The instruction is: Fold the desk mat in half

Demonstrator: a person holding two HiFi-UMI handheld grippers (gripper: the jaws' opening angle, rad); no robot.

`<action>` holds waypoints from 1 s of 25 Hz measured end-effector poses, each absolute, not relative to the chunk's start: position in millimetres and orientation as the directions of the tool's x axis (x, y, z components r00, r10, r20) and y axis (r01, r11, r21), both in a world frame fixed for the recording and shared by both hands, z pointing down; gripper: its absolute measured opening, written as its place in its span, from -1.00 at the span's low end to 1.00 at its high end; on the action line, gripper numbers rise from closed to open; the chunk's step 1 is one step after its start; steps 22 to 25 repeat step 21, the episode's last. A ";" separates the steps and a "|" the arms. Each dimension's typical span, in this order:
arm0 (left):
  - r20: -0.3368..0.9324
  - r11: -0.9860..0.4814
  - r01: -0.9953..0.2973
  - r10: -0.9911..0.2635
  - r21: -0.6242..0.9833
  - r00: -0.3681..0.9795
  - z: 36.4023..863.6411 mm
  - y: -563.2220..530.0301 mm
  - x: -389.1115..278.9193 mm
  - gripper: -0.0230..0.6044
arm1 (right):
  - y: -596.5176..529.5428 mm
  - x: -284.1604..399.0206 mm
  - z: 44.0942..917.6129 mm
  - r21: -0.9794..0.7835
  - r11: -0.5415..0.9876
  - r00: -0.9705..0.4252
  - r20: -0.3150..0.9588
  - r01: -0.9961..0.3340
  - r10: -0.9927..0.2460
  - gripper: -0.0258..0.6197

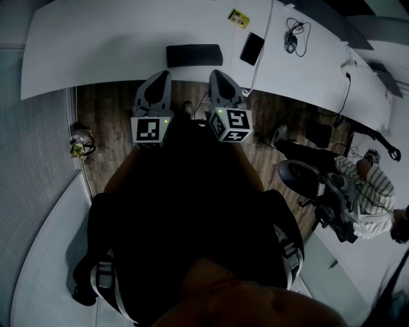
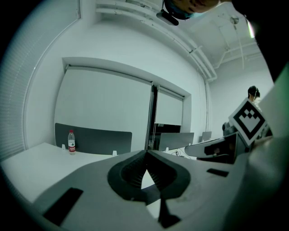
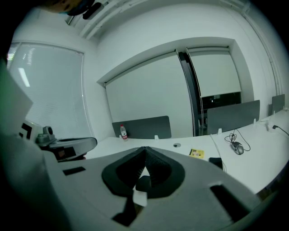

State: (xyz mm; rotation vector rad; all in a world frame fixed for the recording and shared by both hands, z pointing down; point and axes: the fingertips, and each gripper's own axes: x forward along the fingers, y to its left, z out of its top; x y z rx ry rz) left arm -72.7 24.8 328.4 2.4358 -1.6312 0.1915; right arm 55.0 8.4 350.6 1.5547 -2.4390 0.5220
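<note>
The black desk mat [image 1: 194, 55] lies flat near the front edge of the white desk [image 1: 115, 45] in the head view. My two grippers hover side by side just short of that edge, over the wooden floor. The left gripper [image 1: 164, 76] points at the mat's left part and the right gripper [image 1: 215, 74] at its right part. Neither touches the mat. Both are shut with nothing between their jaws, as the left gripper [image 2: 145, 155] and right gripper [image 3: 145, 151] views confirm. A dark patch of the mat [image 3: 142, 184] shows through the gap under the right gripper's jaws.
On the desk right of the mat lie a dark phone [image 1: 252, 48], a yellow card [image 1: 238, 18] and a wired mouse [image 1: 291, 42]. A water bottle [image 2: 71, 141] stands at the desk's back. A seated person [image 1: 365, 191] and an office chair [image 1: 300, 176] are at the right.
</note>
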 end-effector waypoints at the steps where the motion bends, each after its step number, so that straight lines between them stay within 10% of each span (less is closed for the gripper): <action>1: 0.221 -0.371 -0.924 -0.897 0.097 0.383 328.5 25.7 -72.2 -0.91 | 9.2 54.8 350.4 -0.186 0.384 -0.426 0.353 -0.905 -0.833 -0.92; 25: 0.226 -0.378 -0.920 -0.892 0.104 0.392 333.9 35.8 -68.8 -0.91 | 20.6 58.4 354.0 -0.181 0.382 -0.422 0.356 -0.906 -0.834 -0.92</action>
